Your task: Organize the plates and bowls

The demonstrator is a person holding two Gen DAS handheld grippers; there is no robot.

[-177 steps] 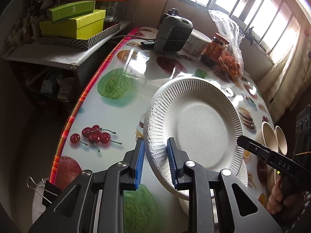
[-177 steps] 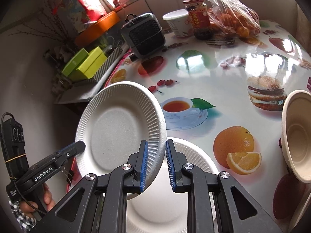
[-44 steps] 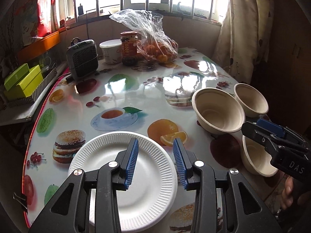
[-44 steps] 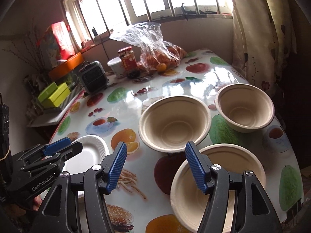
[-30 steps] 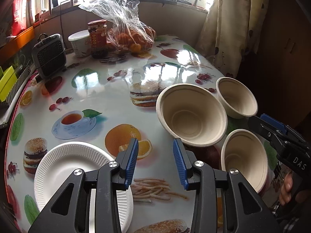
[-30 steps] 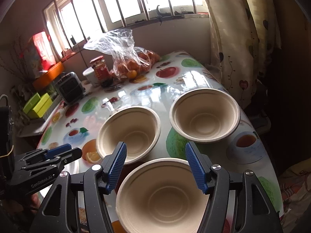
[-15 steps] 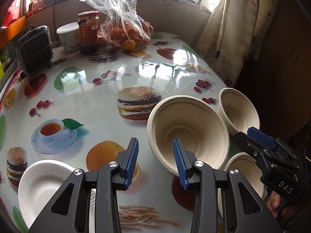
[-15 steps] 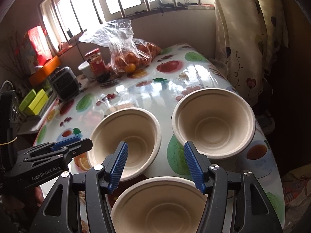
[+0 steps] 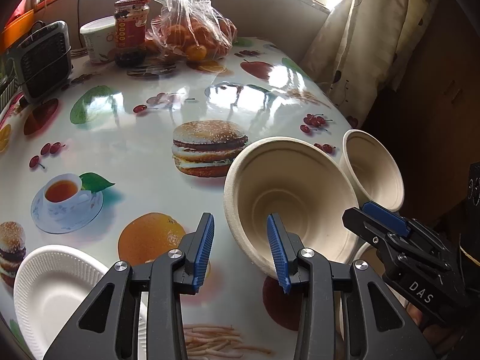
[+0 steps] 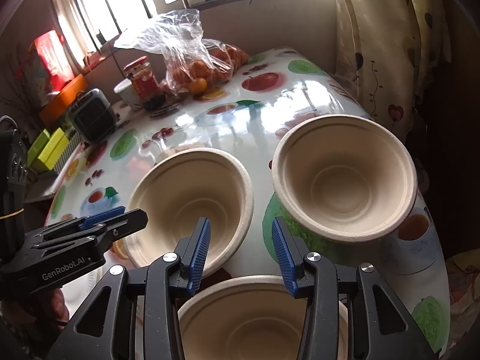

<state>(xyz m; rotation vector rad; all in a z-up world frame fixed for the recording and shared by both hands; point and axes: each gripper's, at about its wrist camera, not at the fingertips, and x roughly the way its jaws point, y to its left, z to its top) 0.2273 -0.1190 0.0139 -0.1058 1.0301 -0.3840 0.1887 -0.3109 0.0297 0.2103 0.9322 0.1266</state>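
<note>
Three beige pulp bowls stand close together on the fruit-print table. My left gripper (image 9: 241, 252) is open and straddles the near left rim of the middle bowl (image 9: 288, 192), with the right pad inside it and neither pad pressing. My right gripper (image 10: 242, 252) has its jaws closing. The middle bowl's (image 10: 192, 198) near right rim shows between them, untouched. Below it lies the nearest bowl (image 10: 258, 318), and the third bowl (image 10: 345, 177) sits to the right. A stack of white paper plates (image 9: 54, 291) rests at the near left.
At the table's far end stand a small black heater (image 9: 45, 60), a red-labelled jar (image 9: 130, 27), a white tub (image 9: 97, 40) and a plastic bag of oranges (image 9: 192, 36). A curtain (image 10: 387, 42) hangs by the right table edge. A hand holds the other gripper (image 10: 120, 216).
Both grippers have moved forward and down toward the bowls. The right jaws have narrowed. The left gripper went from over the plates to straddling the middle bowl's rim.
</note>
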